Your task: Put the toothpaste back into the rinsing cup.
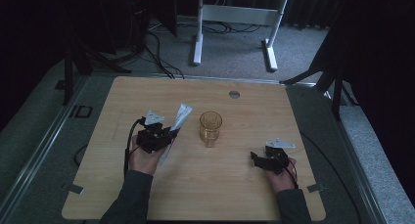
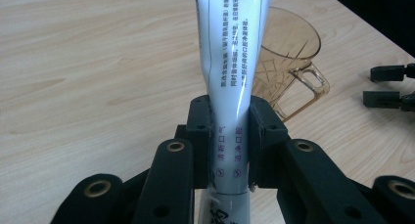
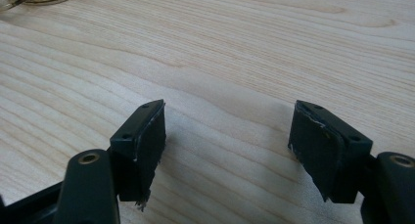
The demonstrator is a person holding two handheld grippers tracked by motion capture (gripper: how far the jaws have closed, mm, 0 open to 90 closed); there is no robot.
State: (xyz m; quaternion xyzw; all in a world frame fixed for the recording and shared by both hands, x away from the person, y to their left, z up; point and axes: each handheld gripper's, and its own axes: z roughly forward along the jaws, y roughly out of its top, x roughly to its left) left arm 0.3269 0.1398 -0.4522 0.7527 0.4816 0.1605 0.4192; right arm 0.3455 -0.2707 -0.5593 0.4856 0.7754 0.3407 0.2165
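my left gripper (image 2: 230,136) clamps the tube (image 2: 234,53); right gripper (image 3: 227,145) gapes idle. i'd tip its nose, probably downward, into the mug (image 2: 288,53) slowly.

white tube (image 2: 230,62), small Chinese print, unreadable

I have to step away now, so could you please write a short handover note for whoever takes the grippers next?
Left gripper: shut on the white tube, held lifted and pointing toward the amber glass mug.
Right gripper: open, holding nothing, low over the table to the mug's right.
Done: tube picked up.
Left, probably: bring the tube to the mug; the mug looks empty so far.
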